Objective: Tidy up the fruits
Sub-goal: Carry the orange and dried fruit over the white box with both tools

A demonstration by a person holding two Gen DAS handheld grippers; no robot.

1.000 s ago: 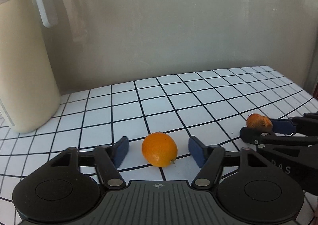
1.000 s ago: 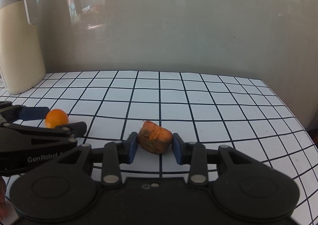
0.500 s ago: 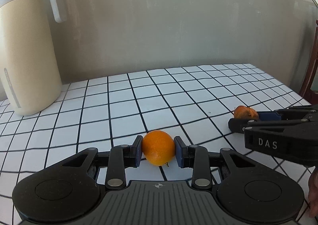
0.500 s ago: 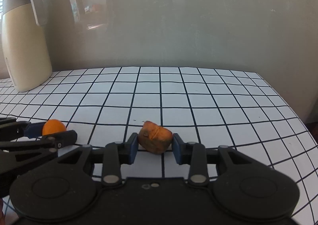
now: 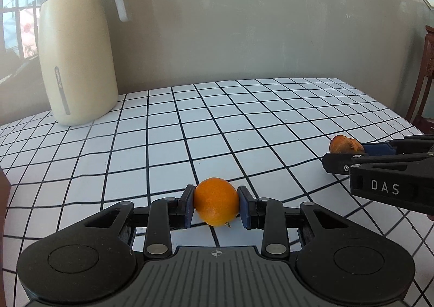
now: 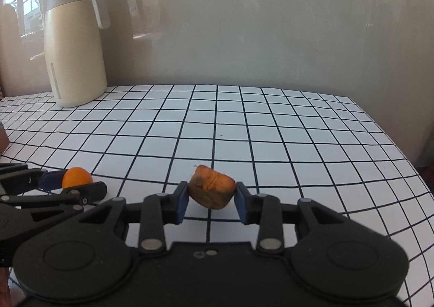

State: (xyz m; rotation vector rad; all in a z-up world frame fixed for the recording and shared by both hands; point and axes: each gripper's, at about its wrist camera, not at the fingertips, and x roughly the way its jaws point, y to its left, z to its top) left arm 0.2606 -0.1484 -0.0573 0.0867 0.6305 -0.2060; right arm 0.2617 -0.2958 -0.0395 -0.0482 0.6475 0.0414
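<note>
Left gripper [image 5: 216, 208] clamps the round smooth orange [image 5: 216, 201]; right gripper [image 6: 211, 201] pinches the shrivelled brown-orange fruit [image 6: 211, 191], both over the grid-patterned tablecloth [image 6: 271, 128]. I carry level, squeezing lightly.

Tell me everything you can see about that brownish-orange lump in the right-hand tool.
The brownish fruit is a squat, wrinkled orange-brown lump with a crease across its top and a tiny stem tip. It looks dried or overripe. The right gripper pinches it on both sides with blue pads, apparently just above the checked tablecloth.
</note>
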